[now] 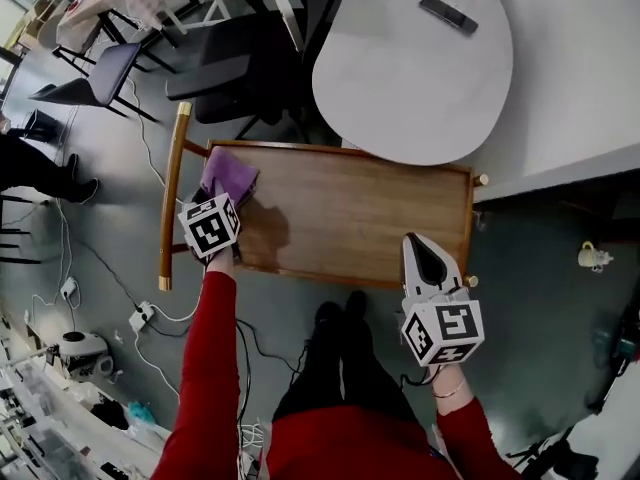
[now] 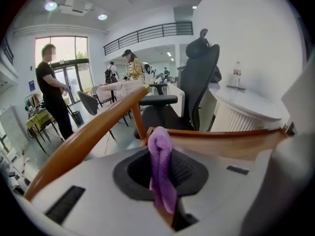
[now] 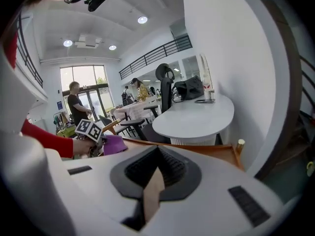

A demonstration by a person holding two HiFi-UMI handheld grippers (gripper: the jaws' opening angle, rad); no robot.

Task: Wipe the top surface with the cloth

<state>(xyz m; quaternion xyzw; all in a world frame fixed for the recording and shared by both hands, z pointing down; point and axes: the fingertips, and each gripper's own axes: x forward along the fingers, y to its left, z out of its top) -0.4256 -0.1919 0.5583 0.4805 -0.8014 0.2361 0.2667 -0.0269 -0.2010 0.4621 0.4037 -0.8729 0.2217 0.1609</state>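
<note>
At the far left I am seeing the curved brown wooden handle rail (image 1: 171, 200) that stands off the short end of the rectangular brown wooden bench with the raised rim (image 1: 360, 218). My left gripper (image 1: 222, 196) is clamping down on the bunched purple terry cloth (image 1: 232, 175), which is sitting on the bench's far-left corner, close against the rim. In the left gripper view the cloth is standing up as a narrow fold between the jaws, so I am judging the hold to be on a pinch of fabric and not on a full wad. The wide middle of the top is lying bare and, by my reading, unwiped. Over at the near-right edge my right gripper (image 1: 420, 253) is hanging with its jaws together and nothing between them; I cannot tell whether it is touching the wood. The risks I am weighing: the thin fold pulling out of the jaws when the cloth drags, the cloth snagging on the rim or a corner post, and the bench shifting under a sideways push because nothing is bracing it.
</note>
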